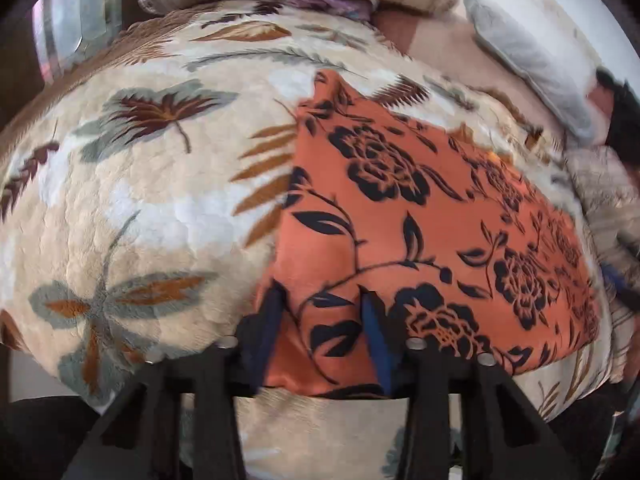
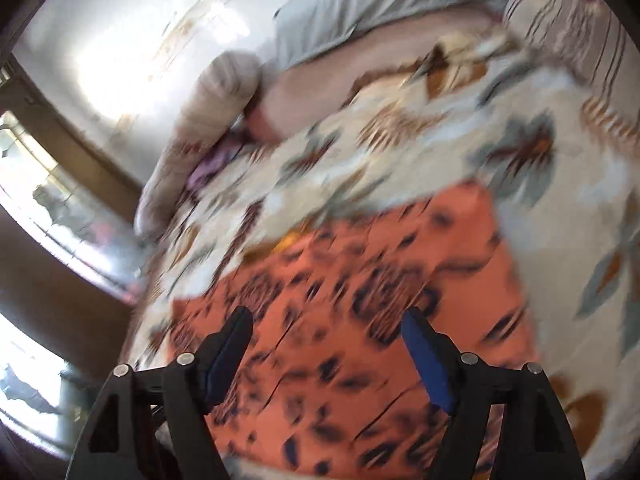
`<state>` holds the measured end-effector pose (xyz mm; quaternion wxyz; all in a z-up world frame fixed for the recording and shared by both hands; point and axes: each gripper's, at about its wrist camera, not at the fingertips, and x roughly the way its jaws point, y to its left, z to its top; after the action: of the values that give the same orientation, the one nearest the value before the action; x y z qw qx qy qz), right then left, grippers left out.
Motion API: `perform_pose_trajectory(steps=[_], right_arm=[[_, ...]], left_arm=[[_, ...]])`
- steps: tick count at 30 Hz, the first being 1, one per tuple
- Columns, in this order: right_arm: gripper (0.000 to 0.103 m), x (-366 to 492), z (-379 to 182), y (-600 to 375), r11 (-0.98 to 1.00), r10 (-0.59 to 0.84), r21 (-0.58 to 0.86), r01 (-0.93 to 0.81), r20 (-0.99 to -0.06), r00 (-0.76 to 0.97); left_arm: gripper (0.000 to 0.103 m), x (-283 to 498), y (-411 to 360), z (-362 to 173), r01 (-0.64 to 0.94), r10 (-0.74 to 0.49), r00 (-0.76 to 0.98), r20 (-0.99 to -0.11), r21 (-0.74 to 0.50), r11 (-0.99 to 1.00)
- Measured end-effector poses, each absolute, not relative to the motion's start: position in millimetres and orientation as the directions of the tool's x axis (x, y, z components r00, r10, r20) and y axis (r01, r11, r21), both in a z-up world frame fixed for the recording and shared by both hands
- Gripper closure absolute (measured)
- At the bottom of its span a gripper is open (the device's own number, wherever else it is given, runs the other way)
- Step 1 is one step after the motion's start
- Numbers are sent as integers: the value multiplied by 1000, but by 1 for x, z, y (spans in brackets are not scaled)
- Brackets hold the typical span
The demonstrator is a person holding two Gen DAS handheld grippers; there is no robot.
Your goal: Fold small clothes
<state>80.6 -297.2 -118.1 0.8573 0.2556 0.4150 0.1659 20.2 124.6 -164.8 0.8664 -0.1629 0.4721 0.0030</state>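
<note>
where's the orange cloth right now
The orange cloth lies on the leaf-print blanket, right of centre in the left wrist view, its near edge between the left gripper's jaws.

Left wrist view looks steeply down, close over the orange cloth on the blanket, pillows at 12 o'clock. Right wrist view, blurred, faces the same cloth and blanket, window at 9 o'clock.

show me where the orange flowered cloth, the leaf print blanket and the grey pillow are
orange flowered cloth (image 1: 400,216), left wrist view, its flat middle.
leaf print blanket (image 1: 132,200), left wrist view, bare cream part.
grey pillow (image 2: 360,12), right wrist view, its middle.
</note>
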Motion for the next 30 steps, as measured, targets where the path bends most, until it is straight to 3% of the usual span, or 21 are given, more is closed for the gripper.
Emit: perform_pose_trajectory(steps=[6,9,16,18,19,22,25,28,30], right_arm=[[24,61,-175,-272,841,483,539,-44,-713,509],[23,55,-176,-276,833,489,552,-50,-691,533],[22,54,-178,-273,833,492,549,-73,-673,553],[22,54,-179,-275,823,505,563,-77,-664,552],[22,54,-180,-277,816,514,573,-77,-659,549],[22,55,-181,-282,792,538,607,-65,-644,545],[22,56,-182,-284,784,546,618,-60,-639,543],[22,57,-179,-284,782,543,621,-46,-645,537],[22,55,-172,-287,766,549,642,-19,-639,539]], left_arm=[[64,9,153,-133,-179,-253,596,-762,-433,884],[55,23,156,-120,-152,-250,608,-753,-420,895],[56,128,154,-126,-112,-282,542,-792,-401,909],[72,161,167,-142,-166,-248,512,-822,-378,911],[75,171,175,-149,-208,-198,497,-845,-338,918],[75,185,202,-159,-309,-167,513,-842,-363,879],[76,180,205,-150,-303,-148,534,-832,-352,886],[73,158,195,-128,-249,-143,584,-799,-344,905],[52,134,181,-108,-191,-139,625,-768,-323,927]])
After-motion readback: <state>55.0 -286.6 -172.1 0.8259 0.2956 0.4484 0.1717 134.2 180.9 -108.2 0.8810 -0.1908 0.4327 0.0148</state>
